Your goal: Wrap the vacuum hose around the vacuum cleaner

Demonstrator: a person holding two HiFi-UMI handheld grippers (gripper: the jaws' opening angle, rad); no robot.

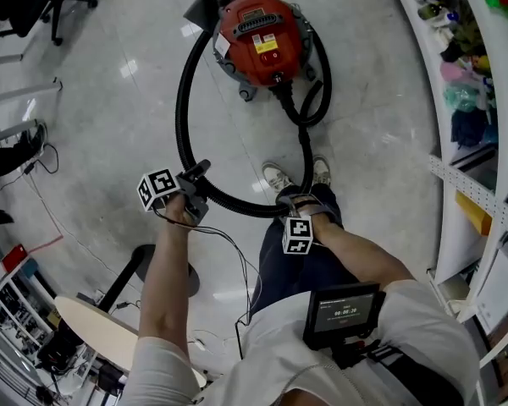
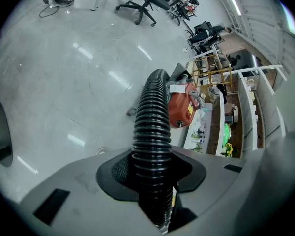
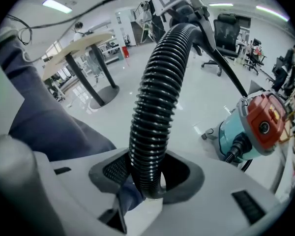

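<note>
Black ribbed vacuum hose (image 1: pixel 179 100) runs in a wide loop over the pale glossy floor (image 1: pixel 110 108). In the head view it passes down the left side of the red-topped canister vacuum cleaner with a teal lower body (image 1: pixel 262 36), bends round in front of the person's white shoes (image 1: pixel 277 178), and climbs back toward the front of the machine. A smaller bend of it lies against the machine's right side. The vacuum cleaner stands on the floor well ahead of the feet, inside the top of that loop.

The left gripper (image 1: pixel 201 174) has its jaws clamped on the hose at the loop's lower left; in its own view the ribs sit squeezed between both pads. The right gripper (image 1: pixel 303 201) is just above the shoes, jaws parted, with the hose standing between them: in its view the hose leans on one pad while a gap shows at the other.

A round pale table (image 1: pixel 102 328) on a black pedestal stands behind the person's left arm. White shelving (image 1: pixel 491 193) lines the right edge.
</note>
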